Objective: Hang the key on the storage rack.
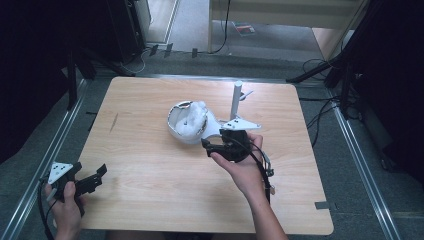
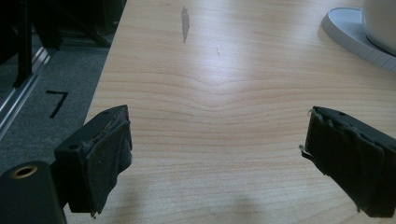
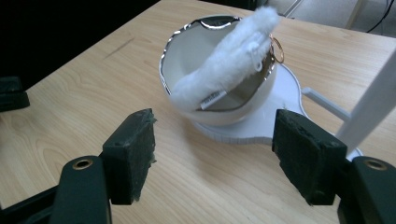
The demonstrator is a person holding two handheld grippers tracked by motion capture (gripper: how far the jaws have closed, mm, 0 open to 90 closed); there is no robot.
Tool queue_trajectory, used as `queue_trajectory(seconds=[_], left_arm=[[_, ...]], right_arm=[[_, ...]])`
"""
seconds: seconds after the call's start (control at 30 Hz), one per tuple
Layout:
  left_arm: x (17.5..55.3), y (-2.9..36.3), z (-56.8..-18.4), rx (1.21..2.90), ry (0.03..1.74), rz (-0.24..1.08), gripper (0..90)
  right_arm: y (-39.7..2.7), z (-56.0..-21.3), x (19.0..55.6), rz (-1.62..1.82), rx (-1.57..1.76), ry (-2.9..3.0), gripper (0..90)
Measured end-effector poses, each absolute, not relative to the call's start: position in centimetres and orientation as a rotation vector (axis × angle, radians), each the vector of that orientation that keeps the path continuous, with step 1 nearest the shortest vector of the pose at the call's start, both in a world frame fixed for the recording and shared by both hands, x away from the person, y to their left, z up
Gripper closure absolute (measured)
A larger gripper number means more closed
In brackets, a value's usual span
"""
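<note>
Just ahead of the right gripper (image 3: 215, 154), whose jaws are standing open and empty, a white fluffy piece (image 3: 229, 65) is lying slantwise across the bowl (image 3: 187, 56) (its long axis running corner to corner), while the left gripper (image 1: 87, 182) is waiting open, well apart.

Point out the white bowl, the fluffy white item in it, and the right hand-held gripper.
white bowl (image 3: 187, 56): right gripper view, inner wall.
fluffy white item (image 3: 224, 65): right gripper view, middle of its fuzzy body.
right hand-held gripper (image 3: 212, 154): right gripper view, gap midway between its open fingertips.
</note>
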State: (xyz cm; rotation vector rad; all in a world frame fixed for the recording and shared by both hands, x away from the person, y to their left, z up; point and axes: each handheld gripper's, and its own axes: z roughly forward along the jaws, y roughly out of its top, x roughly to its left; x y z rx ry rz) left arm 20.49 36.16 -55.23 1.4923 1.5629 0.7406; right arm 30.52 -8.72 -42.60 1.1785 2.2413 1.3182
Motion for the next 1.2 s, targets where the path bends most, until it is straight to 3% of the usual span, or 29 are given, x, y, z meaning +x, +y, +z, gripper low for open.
queue_trajectory(seconds=[0.83,1.2], left_arm=[[20.6,36.1,-55.2,1.493,1.57,0.741,7.9],[20.6,36.1,-55.2,1.493,1.571,0.742,7.9]], right_arm=[[-16.7,-45.3,29.0,1.168,1.176,2.26,39.9],[-19.3,-47.0,29.4,1.03,1.216,2.294,40.0]])
